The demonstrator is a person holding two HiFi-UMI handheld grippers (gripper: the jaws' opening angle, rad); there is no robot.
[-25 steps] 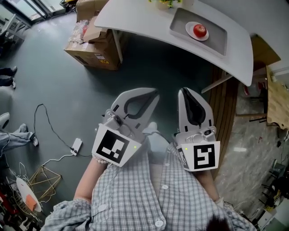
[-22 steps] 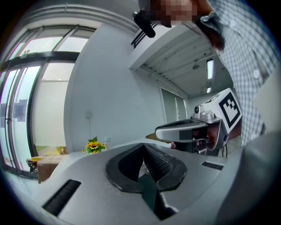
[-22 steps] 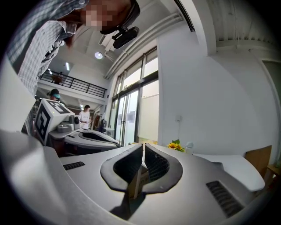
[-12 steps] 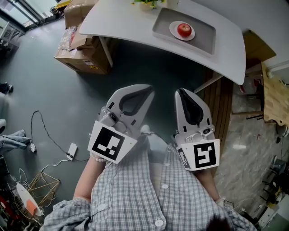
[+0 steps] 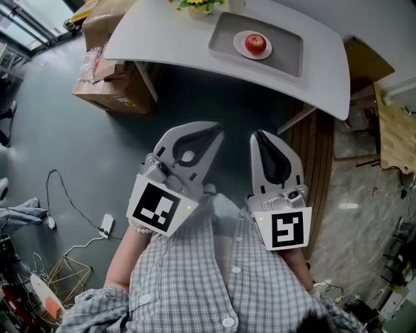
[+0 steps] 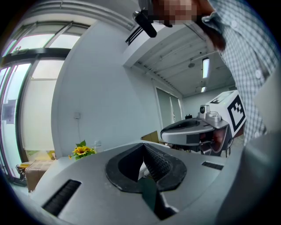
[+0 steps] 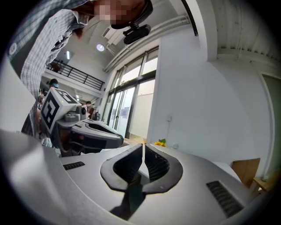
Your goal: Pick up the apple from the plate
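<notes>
Over on the left, cardboard boxes (image 5: 114,84) sit on the grey floor (image 5: 52,149) partly under the end of the white counter (image 5: 162,39), and a white cable with a small adapter (image 5: 106,226) trails across the floor nearer the person. The person in a checked shirt (image 5: 188,279) holds both tools close to the body, low and well apart from the counter.

The left hand-held gripper (image 5: 216,134) points up towards the counter. In its own view the two dark ribbed jaws are pressed together with nothing between them, and a bunch of sunflowers (image 6: 81,150) shows beyond them. Those sunflowers (image 5: 195,4) stand at the counter's far edge.

Just right of the flowers, a grey tray (image 5: 286,55) lies on the counter. On it is a white plate (image 5: 266,53), and the red apple (image 5: 255,43) sits in the middle of that plate, untouched by either tool.

The right hand-held gripper (image 5: 260,136) is held beside the left one, the two near each other but not touching. Its jaws are likewise closed tip to tip on nothing. To its right, a strip of wooden flooring (image 5: 322,162) runs out from under the counter.
</notes>
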